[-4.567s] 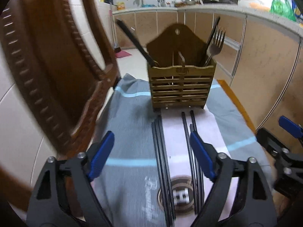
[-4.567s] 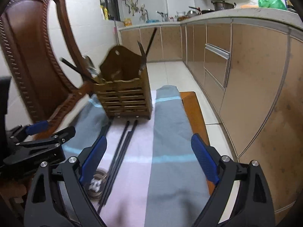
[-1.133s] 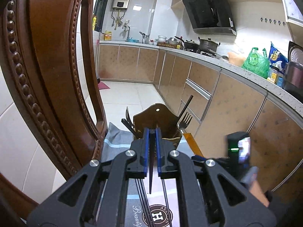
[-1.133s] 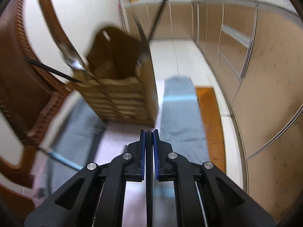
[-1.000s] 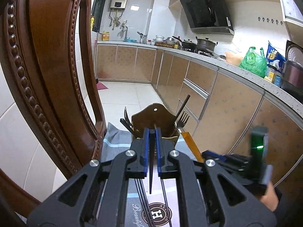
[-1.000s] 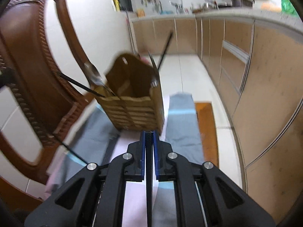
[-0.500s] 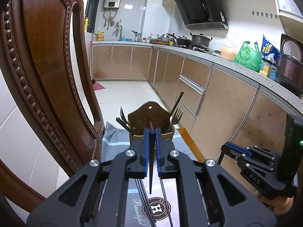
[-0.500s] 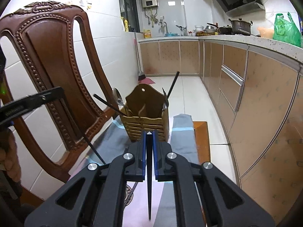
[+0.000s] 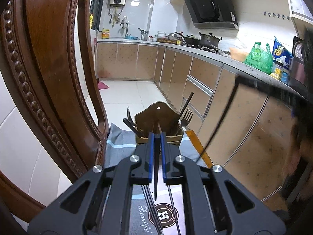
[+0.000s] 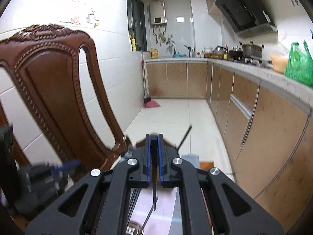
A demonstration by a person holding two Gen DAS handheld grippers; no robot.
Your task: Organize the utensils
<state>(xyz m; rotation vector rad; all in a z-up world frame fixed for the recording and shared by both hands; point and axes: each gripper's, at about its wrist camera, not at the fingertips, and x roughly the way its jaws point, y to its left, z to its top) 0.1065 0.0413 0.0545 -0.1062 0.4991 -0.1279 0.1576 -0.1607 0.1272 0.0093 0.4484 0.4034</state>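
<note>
A wooden chair (image 9: 49,82) fills the left, and just right of it the left gripper (image 9: 156,137) is clamped on a dark chopstick (image 9: 156,168), its tip hanging over the cloth (image 9: 119,143) where more chopsticks (image 9: 150,201) lie. Beyond it on the cloth stands the wooden holder (image 9: 159,115), with a fork (image 9: 184,118) and other utensils upright in it. Farther right, the right gripper (image 10: 154,139) is likewise closed on its own chopstick (image 10: 154,178), raised in front of the holder, with kitchen cabinets (image 10: 264,121) along the right.
</note>
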